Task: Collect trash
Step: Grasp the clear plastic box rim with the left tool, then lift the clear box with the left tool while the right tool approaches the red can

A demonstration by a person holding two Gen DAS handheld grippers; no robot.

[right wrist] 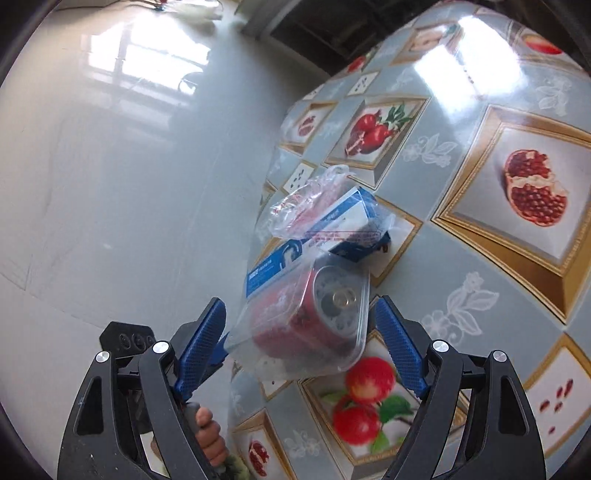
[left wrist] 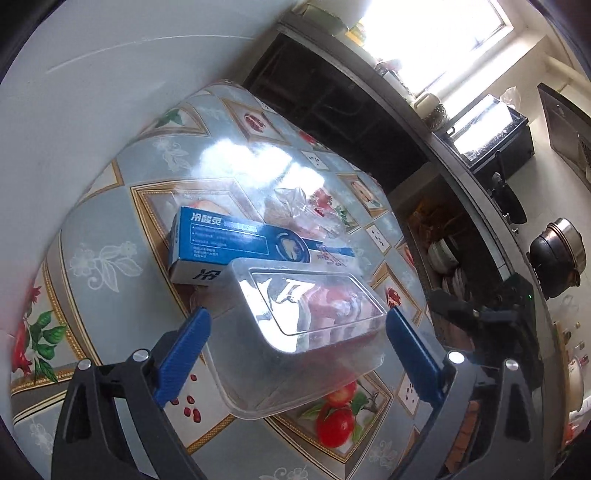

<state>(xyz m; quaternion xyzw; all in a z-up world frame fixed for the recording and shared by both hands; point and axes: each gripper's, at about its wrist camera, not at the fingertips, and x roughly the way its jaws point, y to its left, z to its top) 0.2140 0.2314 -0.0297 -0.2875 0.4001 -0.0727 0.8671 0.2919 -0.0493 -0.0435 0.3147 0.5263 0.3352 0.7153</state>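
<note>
The tablecloth [right wrist: 461,229] is grey-blue with gold-framed pomegranate pictures; the toothpaste box [left wrist: 236,240] blue and white; the can [right wrist: 295,321] red inside a clear plastic container [left wrist: 306,332].

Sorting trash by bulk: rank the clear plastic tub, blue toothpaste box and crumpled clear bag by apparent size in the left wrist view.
1. Clear rectangular plastic tub, though nearest the camera, so inflated.
2. Blue cardboard toothpaste box.
3. Crumpled clear plastic bag, farthest and partly hidden.

Home kitchen. Long counter [left wrist: 476,192] on the right carries a lidded pot [left wrist: 557,254] and jars near a bright window [left wrist: 439,33]; stacked dishes [left wrist: 443,254] sit on the shelf below. Fruit-print oilcloth covers the surface [right wrist: 461,229]; glossy tile floor [right wrist: 110,177] on the left.
</note>
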